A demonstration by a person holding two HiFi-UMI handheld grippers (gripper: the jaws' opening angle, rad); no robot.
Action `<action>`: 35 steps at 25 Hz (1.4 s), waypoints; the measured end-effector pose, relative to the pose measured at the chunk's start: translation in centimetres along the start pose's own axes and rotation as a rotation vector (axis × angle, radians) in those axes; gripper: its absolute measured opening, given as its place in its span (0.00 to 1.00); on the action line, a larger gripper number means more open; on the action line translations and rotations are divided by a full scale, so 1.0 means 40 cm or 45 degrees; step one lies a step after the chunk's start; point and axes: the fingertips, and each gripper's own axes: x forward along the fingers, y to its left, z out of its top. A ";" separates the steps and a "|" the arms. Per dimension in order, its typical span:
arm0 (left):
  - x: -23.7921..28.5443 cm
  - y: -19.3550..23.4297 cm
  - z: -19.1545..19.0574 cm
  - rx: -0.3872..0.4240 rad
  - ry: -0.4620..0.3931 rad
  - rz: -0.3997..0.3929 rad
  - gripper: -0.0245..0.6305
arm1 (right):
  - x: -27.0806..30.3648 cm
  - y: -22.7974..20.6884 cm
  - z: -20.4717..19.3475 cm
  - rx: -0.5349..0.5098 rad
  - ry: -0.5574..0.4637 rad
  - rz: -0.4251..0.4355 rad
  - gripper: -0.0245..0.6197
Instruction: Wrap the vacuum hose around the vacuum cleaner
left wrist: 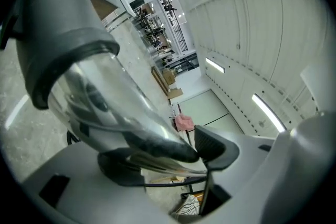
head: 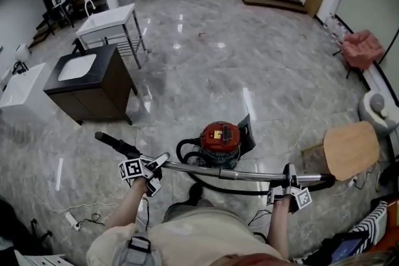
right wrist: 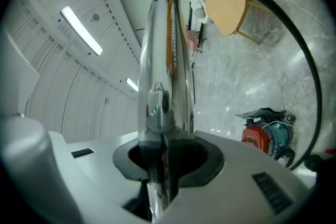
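**Over marble floor (head: 206,71): one wand (head: 249,174) held level, hose (right wrist: 314,86) unwrapped**

One red round vacuum (head: 219,141) sat below the wand; one black hose arced loose from its end. Two grippers: right gripper (head: 290,176) clenched on chrome wand, left gripper (head: 157,171) jaws apart, wand lying between. Only left gripper view showed grey plastic cuff (left wrist: 63,34).

No legible txt; label (head: 219,131) on vacuum cleaner (head: 219,147) too small.

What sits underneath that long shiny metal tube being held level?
A round red vacuum cleaner on the grey marble floor, black hose curling beside it. The tube covers its near edge.
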 end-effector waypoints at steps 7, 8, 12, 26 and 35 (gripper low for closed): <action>-0.003 0.126 0.106 -0.117 -0.085 0.006 0.47 | 0.210 0.023 -0.126 -0.089 0.110 -0.080 0.18; -0.005 0.143 0.121 -0.137 -0.093 0.012 0.47 | 0.236 0.027 -0.147 -0.096 0.125 -0.094 0.18; -0.035 0.205 0.108 -0.275 -0.039 0.031 0.47 | 0.273 0.024 -0.178 -0.176 0.167 -0.177 0.18; -0.151 0.320 0.033 -0.708 0.190 -0.001 0.50 | 0.630 0.097 -0.331 -0.338 0.327 -0.125 0.19; 0.085 0.127 0.115 0.556 0.422 0.466 0.50 | 0.809 0.036 -0.344 -0.390 0.570 -0.057 0.19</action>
